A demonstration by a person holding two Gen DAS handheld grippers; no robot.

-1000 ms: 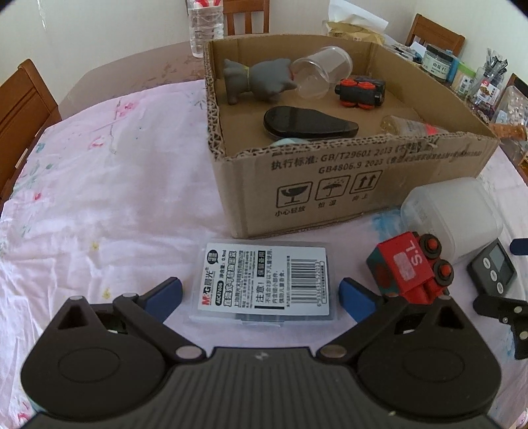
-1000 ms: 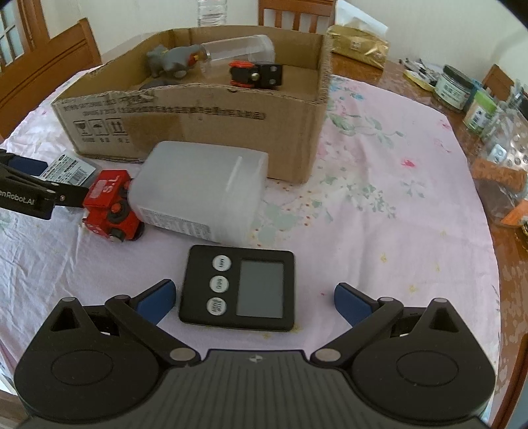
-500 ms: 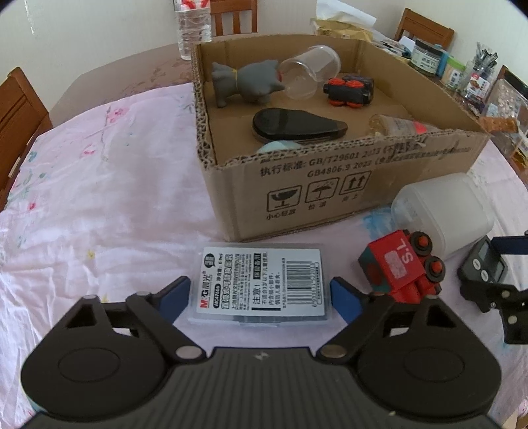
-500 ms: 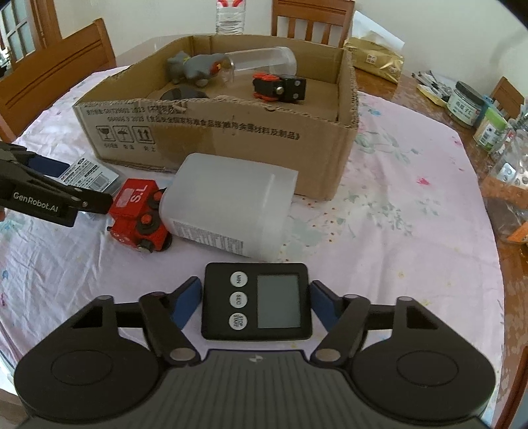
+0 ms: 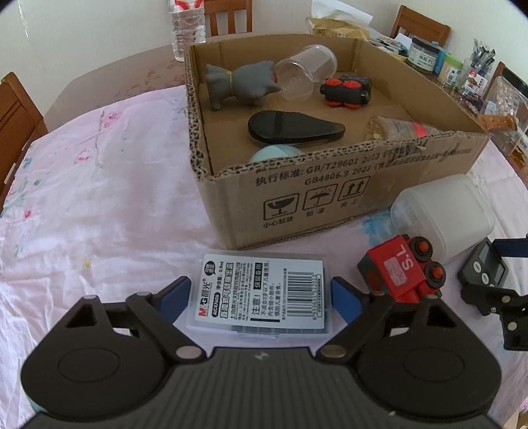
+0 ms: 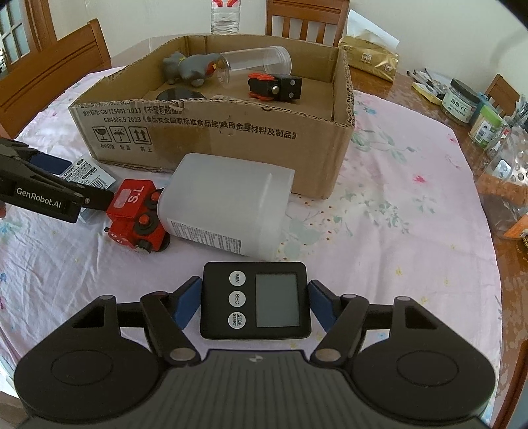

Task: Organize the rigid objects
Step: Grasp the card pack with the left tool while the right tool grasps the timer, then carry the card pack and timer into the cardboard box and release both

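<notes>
A flat clear case with a white barcode label (image 5: 260, 287) lies on the pink cloth in front of the cardboard box (image 5: 330, 194). My left gripper (image 5: 260, 298) is shut on it, a blue pad against each side. In the right wrist view a black digital timer (image 6: 255, 300) sits between the blue pads of my right gripper (image 6: 254, 305), which is shut on it. A red toy train (image 6: 135, 211) and a toppled white translucent container (image 6: 227, 204) lie between the two grippers, close to the box (image 6: 214, 138).
The box holds a grey toy animal (image 5: 241, 85), a clear jar (image 5: 303, 72), a black-and-red toy car (image 5: 346, 90), a black oval case (image 5: 293, 130) and a small bottle (image 5: 399, 128). Jars and packets (image 6: 462, 102) crowd the right table edge. Wooden chairs and a water bottle (image 5: 188, 26) stand behind.
Both grippers came down over their objects and closed: the left on the labelled case, the right on the timer. Since half a second ago nothing has moved.
</notes>
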